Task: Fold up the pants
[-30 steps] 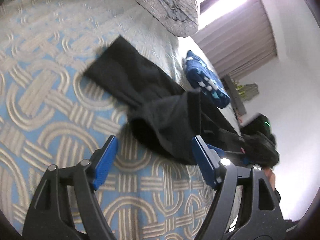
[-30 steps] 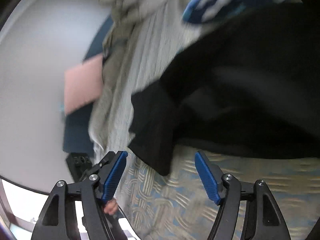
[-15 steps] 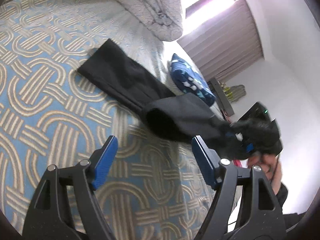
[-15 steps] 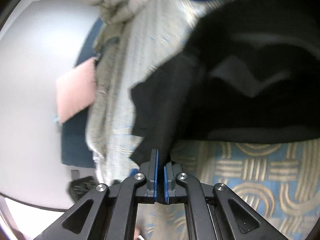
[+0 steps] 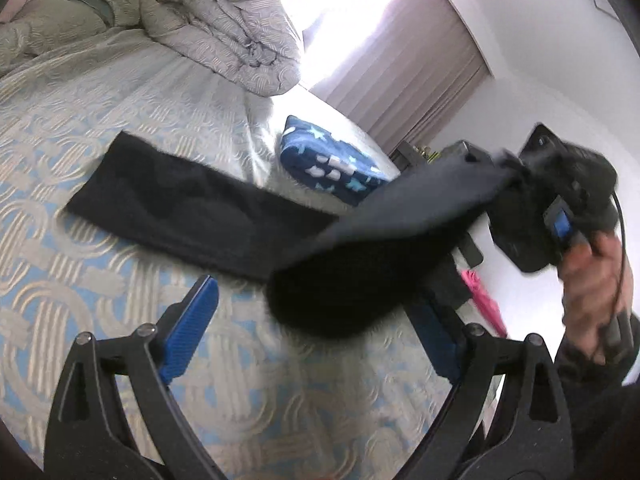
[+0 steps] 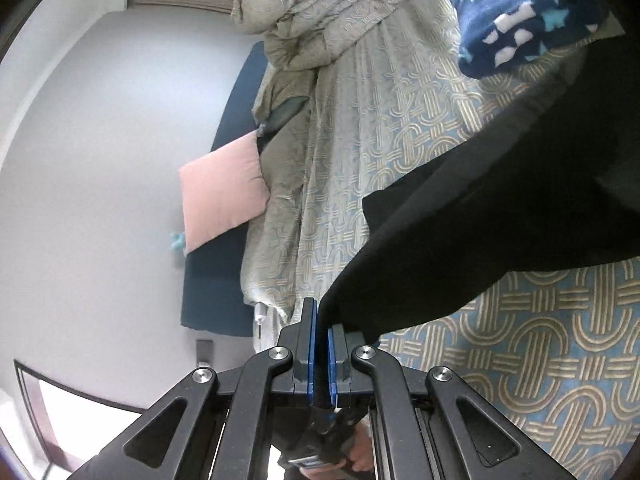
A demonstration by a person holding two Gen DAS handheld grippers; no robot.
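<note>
Right gripper [image 6: 319, 356] pinches one corner of the black pants [image 5: 208, 208], jaws pressed onto cloth, lifting that end off the bed [image 5: 120, 360]. Far end of the pants lies flat on the patterned cover; the near end hangs raised and sagging between. Left gripper [image 5: 316, 320] spread wide, empty, low over the cover just beside the drooping fold.

Risk: the grip is on a thin edge only, so the cloth may slip out under its own weight. With one corner held, the raised end may twist or bunch and fold crooked.

Count: one pair of pants, two grippers, one star-print blanket [image 5: 332, 164], one rumpled duvet [image 5: 224, 28], one pink pillow [image 6: 224, 192].
</note>
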